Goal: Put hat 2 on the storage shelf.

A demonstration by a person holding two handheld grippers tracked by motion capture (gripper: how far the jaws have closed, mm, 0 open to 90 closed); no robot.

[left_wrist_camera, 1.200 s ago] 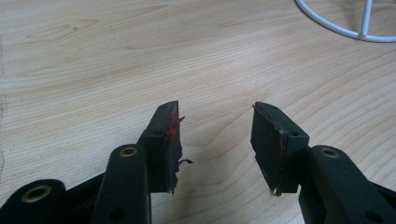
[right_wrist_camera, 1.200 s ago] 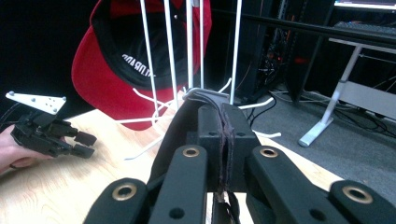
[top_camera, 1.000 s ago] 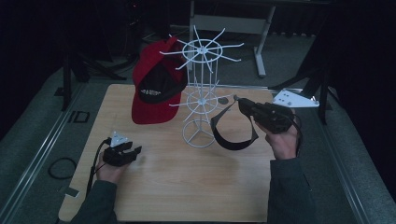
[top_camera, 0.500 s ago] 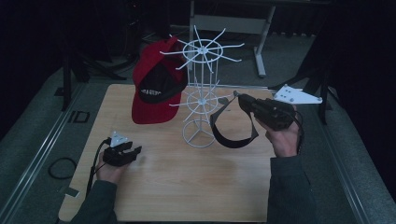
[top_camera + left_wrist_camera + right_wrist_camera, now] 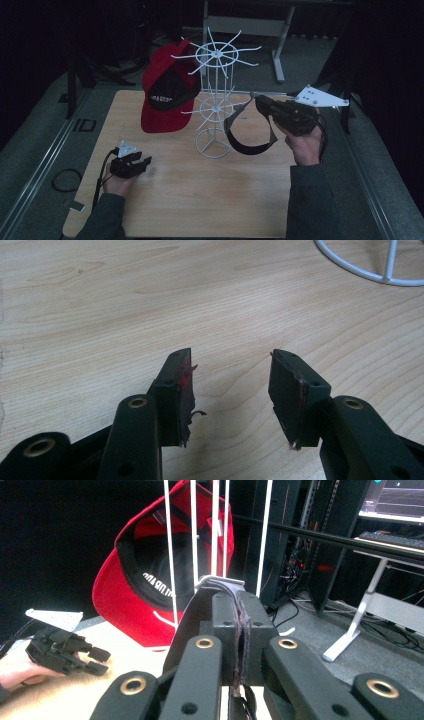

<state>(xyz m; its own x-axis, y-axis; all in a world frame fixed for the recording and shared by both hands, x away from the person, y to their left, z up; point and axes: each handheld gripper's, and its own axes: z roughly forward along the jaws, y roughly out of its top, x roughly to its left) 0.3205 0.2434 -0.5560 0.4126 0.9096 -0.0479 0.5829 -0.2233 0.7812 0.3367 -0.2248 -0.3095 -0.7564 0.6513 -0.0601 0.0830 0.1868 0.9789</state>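
Observation:
A red cap (image 5: 167, 97) hangs on the left side of a white wire rack (image 5: 215, 75) that stands mid-table. My right gripper (image 5: 257, 102) is held level just right of the rack, shut on the band of a black visor (image 5: 250, 147) whose loop hangs below it. In the right gripper view the jaws (image 5: 239, 605) pinch the greyish band (image 5: 222, 583) right against the rack's wires (image 5: 192, 540), with the red cap (image 5: 130, 595) behind. My left gripper (image 5: 142, 162) rests low on the table at front left, open and holding nothing (image 5: 231, 370).
The wooden table (image 5: 200, 200) has free room in front of the rack's round base (image 5: 370, 274). A metal desk frame (image 5: 280, 45) stands behind the table. A cable loop (image 5: 65, 180) lies on the floor at left.
My right gripper has risen slightly with the visor still in it, staying next to the rack. The left gripper has not moved.

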